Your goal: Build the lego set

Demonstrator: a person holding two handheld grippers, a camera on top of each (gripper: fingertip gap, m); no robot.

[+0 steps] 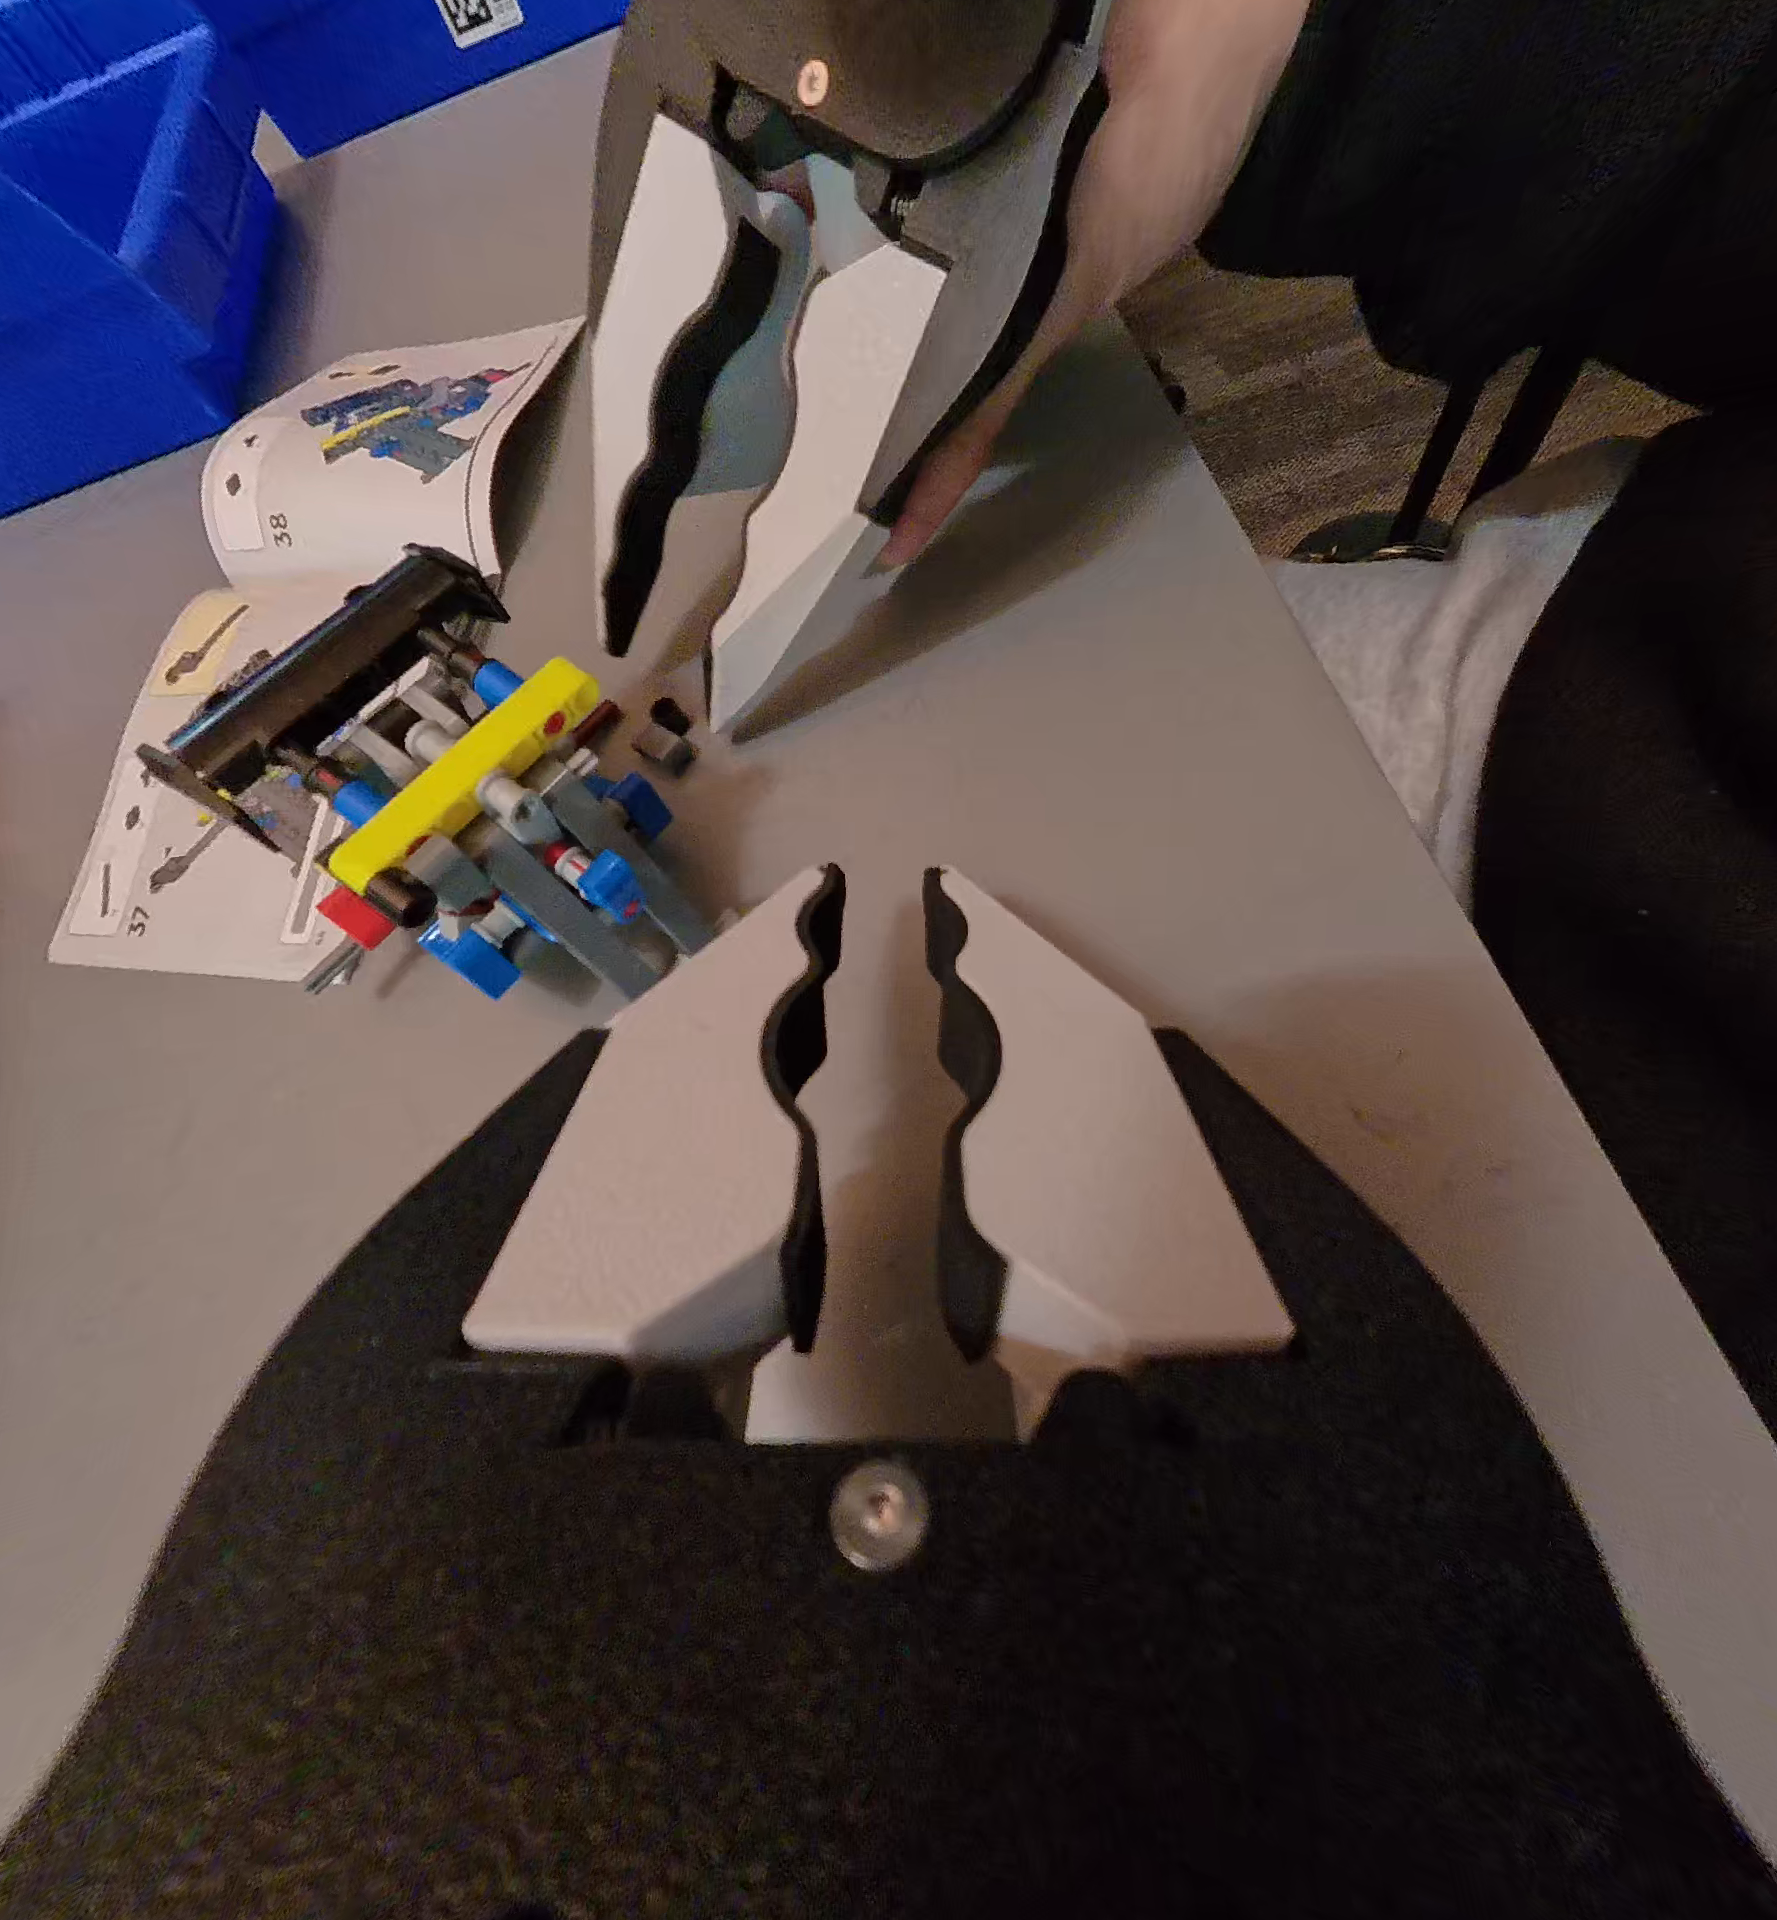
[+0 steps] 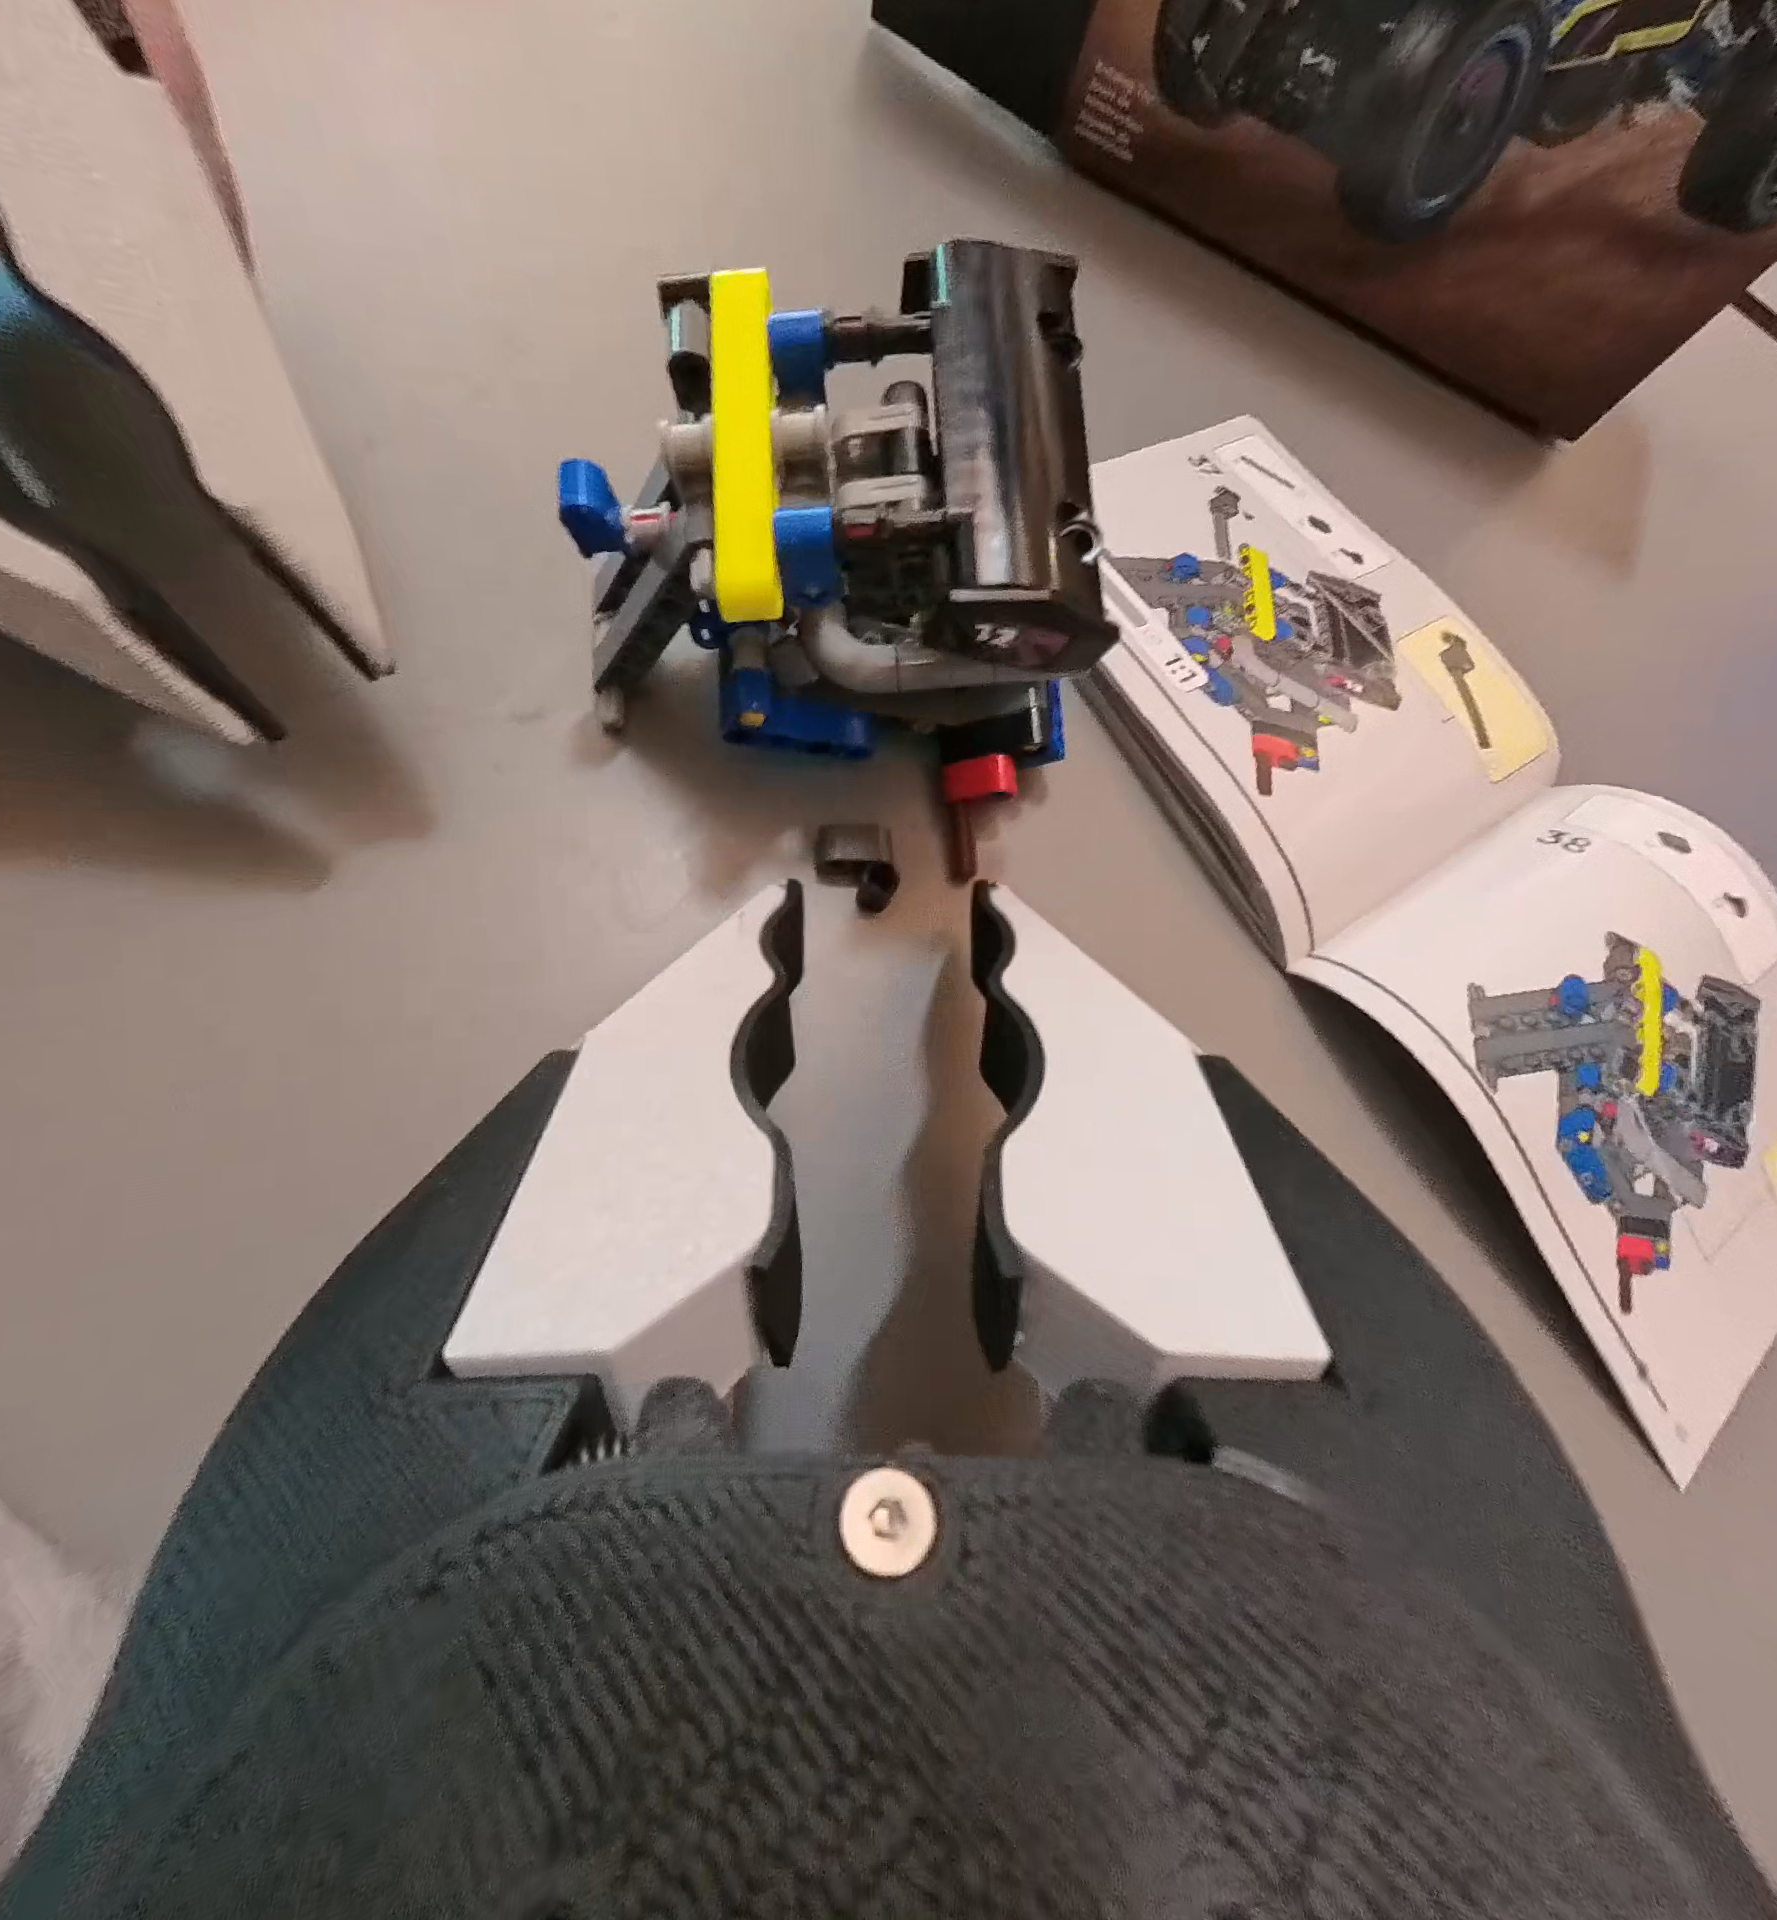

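Observation:
A small brick model [image 2: 842, 520] with a yellow beam, blue and grey parts and a black block stands on the grey table [image 2: 448, 260]. It also shows in the left wrist view [image 1: 427, 810]. My right gripper [image 2: 886, 894] is open. Just before its tips lie a small grey connector [image 2: 848, 844] with a black pin [image 2: 873, 891], untouched, and the brown axle [image 2: 960, 852] of the model beside them. My left gripper [image 1: 882, 878] is open and empty, hovering right of the model. The right gripper [image 1: 668, 686] points down over the grey connector [image 1: 660, 746].
An open instruction booklet [image 2: 1435, 935] lies right of the model, partly under it [image 1: 271, 499]. A dark product box [image 2: 1486, 156] stands at the back right. Blue bins [image 1: 53, 312] stand at the far left. The table's edge [image 1: 1383, 779] runs close by; a person's hand [image 1: 1123, 208] holds the right gripper.

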